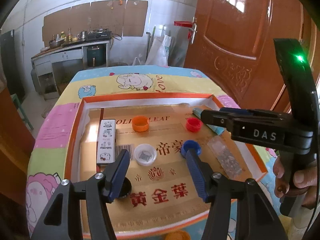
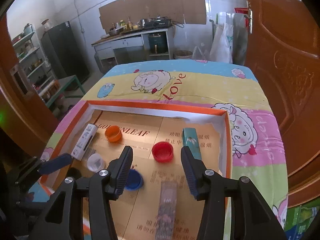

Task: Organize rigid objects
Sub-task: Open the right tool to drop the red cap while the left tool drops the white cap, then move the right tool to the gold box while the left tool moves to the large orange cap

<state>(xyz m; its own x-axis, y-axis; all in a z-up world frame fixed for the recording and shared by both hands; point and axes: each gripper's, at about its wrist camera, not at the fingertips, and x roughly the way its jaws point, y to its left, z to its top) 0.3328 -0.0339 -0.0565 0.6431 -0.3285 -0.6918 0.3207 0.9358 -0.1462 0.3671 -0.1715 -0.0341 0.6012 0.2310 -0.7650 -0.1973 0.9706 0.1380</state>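
1. Eight loose things already lie inside the shallow orange-rimmed box (image 1: pixel 77 132) on the cartoon-print tablecloth (image 2: pixel 200 84), so by my reading most of the gathering is done.
2. Long pieces: the white cartoon-print case (image 1: pixel 106 142) sits by the box's left wall, the teal stick box (image 2: pixel 191 142) near the far right corner, and a clear glittery case (image 1: pixel 225 157) lies on the right side.
3. Caps: orange cap (image 1: pixel 140 123), red cap (image 2: pixel 162 151), blue cap (image 2: pixel 133 179), clear cap (image 1: pixel 145 154) and a black cap (image 1: pixel 125 187) are scattered between them.
4. One orange lid (image 1: pixel 177 236) shows outside the near rim (likely what is left).
5. Left gripper (image 1: pixel 158 169) hangs tilted down over the near middle, jaws wide, nothing between them.
6. Right gripper (image 2: pixel 157 171) hangs tilted down likewise, jaws apart and empty.
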